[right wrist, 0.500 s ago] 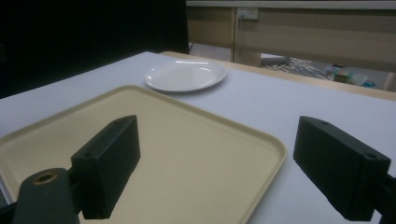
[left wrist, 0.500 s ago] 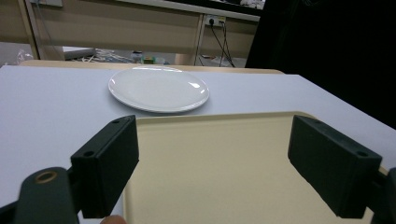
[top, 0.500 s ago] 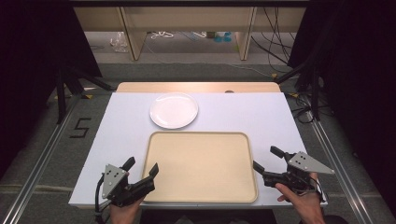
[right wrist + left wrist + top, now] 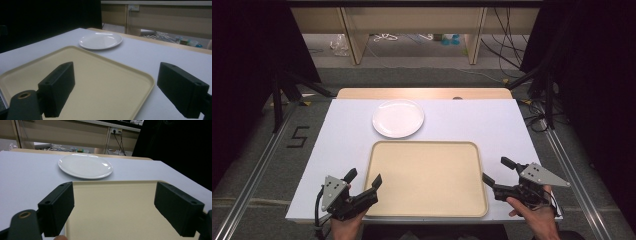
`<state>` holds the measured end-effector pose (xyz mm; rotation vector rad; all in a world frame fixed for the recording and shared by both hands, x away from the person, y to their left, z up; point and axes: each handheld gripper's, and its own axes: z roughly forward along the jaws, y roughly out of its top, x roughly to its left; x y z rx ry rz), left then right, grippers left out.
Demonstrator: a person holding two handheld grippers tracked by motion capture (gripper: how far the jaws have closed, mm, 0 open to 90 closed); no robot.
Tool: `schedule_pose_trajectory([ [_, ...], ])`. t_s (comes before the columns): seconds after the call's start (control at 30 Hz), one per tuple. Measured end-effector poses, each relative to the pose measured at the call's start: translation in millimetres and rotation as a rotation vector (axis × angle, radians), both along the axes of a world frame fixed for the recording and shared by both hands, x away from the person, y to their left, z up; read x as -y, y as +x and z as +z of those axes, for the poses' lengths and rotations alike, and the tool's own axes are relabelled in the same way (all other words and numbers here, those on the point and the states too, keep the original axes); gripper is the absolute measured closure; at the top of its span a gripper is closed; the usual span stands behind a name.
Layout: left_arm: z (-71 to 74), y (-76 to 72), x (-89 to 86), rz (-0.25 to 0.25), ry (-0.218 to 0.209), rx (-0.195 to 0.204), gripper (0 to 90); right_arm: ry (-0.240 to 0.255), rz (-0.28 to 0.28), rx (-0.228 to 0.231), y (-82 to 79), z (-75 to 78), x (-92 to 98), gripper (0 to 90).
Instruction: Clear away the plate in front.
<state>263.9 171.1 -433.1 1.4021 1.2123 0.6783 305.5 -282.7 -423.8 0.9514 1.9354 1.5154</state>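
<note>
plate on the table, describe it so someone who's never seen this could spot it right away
Start at the white table top and find the big beige tray at its near edge, between the two grippers. Just past the tray's far left corner, apart from it, lies the plate. It is round, glossy white and empty, whereas the tray is rectangular, matte and beige.

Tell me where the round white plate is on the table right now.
In the high view the round white plate sits on the white table top, left of centre on the far side, just beyond the far left corner of the beige rectangular tray, apart from it.
</note>
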Motion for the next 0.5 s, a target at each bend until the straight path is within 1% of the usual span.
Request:
schedule_pose_trajectory([
  [0.1, -2.1, 1.8, -0.6, 0.008, 0.003, -0.016, 16.0, 0.000, 0.000, -0.001, -0.2, 0.0, 0.1, 15.5],
  [0.17, -3.9, 4.6, -1.3, 0.019, -0.018, -0.043, 16.0, -0.003, -0.003, 0.000, -0.7, 0.2, 0.6, 15.5],
  [0.23, -5.7, 7.2, -2.4, 0.020, -0.043, -0.057, 16.0, -0.001, -0.005, -0.002, -0.9, 0.1, 1.1, 15.5],
  [0.27, -6.4, 8.8, -2.3, 0.034, -0.058, -0.079, 16.0, 0.000, -0.006, -0.010, -1.3, 0.1, 1.3, 15.5],
  [0.3, -7.4, 10.7, -2.5, 0.048, -0.069, -0.100, 16.0, 0.012, -0.006, -0.004, -1.1, -0.4, 1.0, 15.5],
  [0.33, -8.8, 12.6, -2.9, 0.052, -0.082, -0.109, 16.0, 0.012, -0.004, -0.010, -1.3, -0.4, 0.9, 15.5],
  [0.37, -9.2, 15.1, -3.5, 0.048, -0.097, -0.117, 16.0, 0.011, -0.002, -0.005, -1.0, -0.6, 1.0, 15.5],
  [0.4, -9.1, 17.5, -3.7, 0.058, -0.121, -0.123, 15.9, 0.019, 0.002, 0.007, 0.0, -1.3, 0.4, 15.5],
  [0.43, -8.9, 20.4, -3.7, 0.063, -0.148, -0.119, 15.9, 0.011, 0.006, -0.004, -0.4, -1.1, 0.6, 15.5],
  [0.47, -8.2, 24.6, -3.7, 0.062, -0.173, -0.127, 16.0, 0.009, 0.009, -0.003, -0.4, -1.2, 0.3, 15.5],
  [0.5, -7.9, 27.5, -3.9, 0.055, -0.179, -0.130, 16.0, 0.015, 0.012, 0.001, -0.2, -1.4, -0.3, 15.5],
])
